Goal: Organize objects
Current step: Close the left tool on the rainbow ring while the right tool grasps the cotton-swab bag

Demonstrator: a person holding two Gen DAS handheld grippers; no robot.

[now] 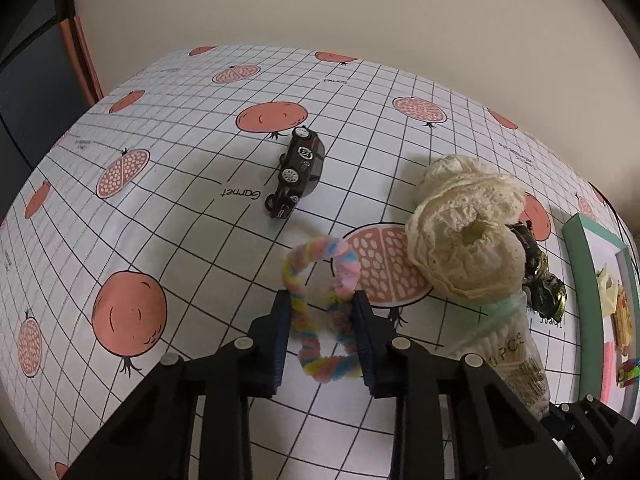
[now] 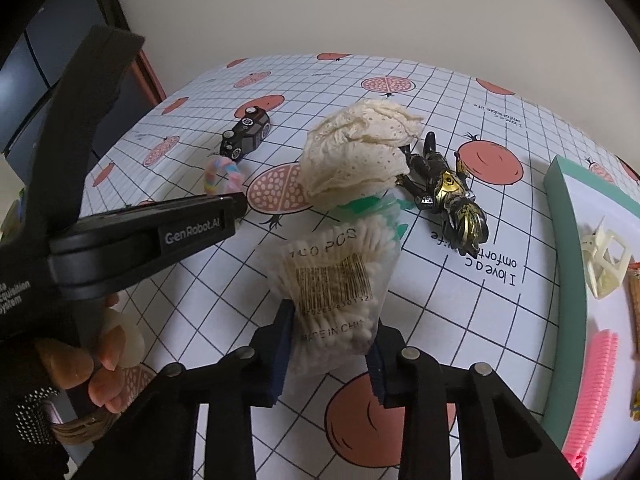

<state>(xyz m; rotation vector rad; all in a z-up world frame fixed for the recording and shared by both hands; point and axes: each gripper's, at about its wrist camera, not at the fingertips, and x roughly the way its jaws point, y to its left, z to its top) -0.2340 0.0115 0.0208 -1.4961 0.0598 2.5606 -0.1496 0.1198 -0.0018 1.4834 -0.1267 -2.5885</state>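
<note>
— So, how far are we with the tidying?

— We think we are about in the middle. The green tray (image 2: 560, 216) on the right side of the tabletop (image 1: 168, 208) already has some things in it: a white hair clip (image 2: 606, 262) and a pink comb (image 2: 594, 388). More bits sit at its far edge, but we cannot tell what they are.

— What are we holding?

— Our left gripper (image 1: 320, 336) has its two fingers on each side of the fuzzy rainbow loop (image 1: 320, 312). The fingers touch it and look set to squeeze. We cannot tell if the loop is off the tabletop. Our right gripper (image 2: 330, 350) is pinching the bag of cotton swabs (image 2: 336, 280) at its near end. The rest of the bag looks to lie flat on the cloth.

— What is still out?

— The little black car (image 1: 298, 168) lies on its side, well away from the tray. The cream lace bundle (image 2: 356, 152) sits on the far end of the swab bag. The black and gold toy figure (image 2: 448, 192) lies just beside the bundle, near the tray.

— So what is left?

— We guess the loop and the bag go to the tray first. Then the car, the bundle and the figure need picking up too.
</note>
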